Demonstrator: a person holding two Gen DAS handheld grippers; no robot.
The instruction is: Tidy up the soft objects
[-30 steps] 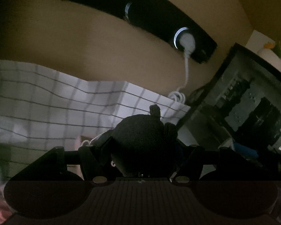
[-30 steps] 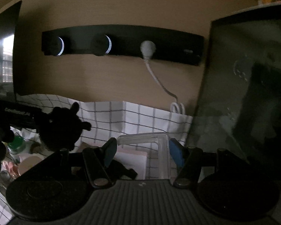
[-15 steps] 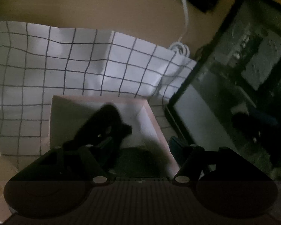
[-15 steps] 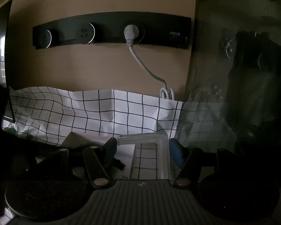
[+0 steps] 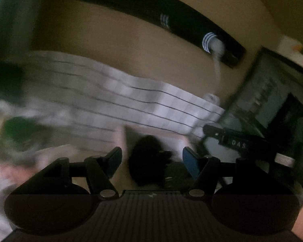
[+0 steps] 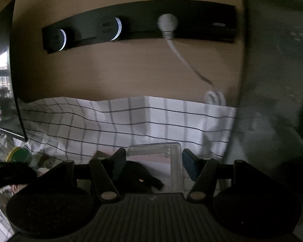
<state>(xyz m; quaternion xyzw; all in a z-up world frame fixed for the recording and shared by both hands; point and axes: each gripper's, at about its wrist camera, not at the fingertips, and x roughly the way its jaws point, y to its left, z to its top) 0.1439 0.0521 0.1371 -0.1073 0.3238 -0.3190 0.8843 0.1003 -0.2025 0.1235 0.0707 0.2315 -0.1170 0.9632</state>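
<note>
Left tool [image 5: 152, 159] open, black plush [image 5: 148, 161] beyond.

- A black plush toy [image 5: 149, 159] is lying inside a shallow pale box [image 5: 179, 141] in the left wrist view, showing as a dark, fuzzy, blurred lump at about 6 o'clock from the middle of the picture.
- The same black plush toy [image 6: 137, 178] is sprawling flat on the box floor in the right wrist view, one limb stretching toward 4 o'clock, a small glint showing on its body.
</note>
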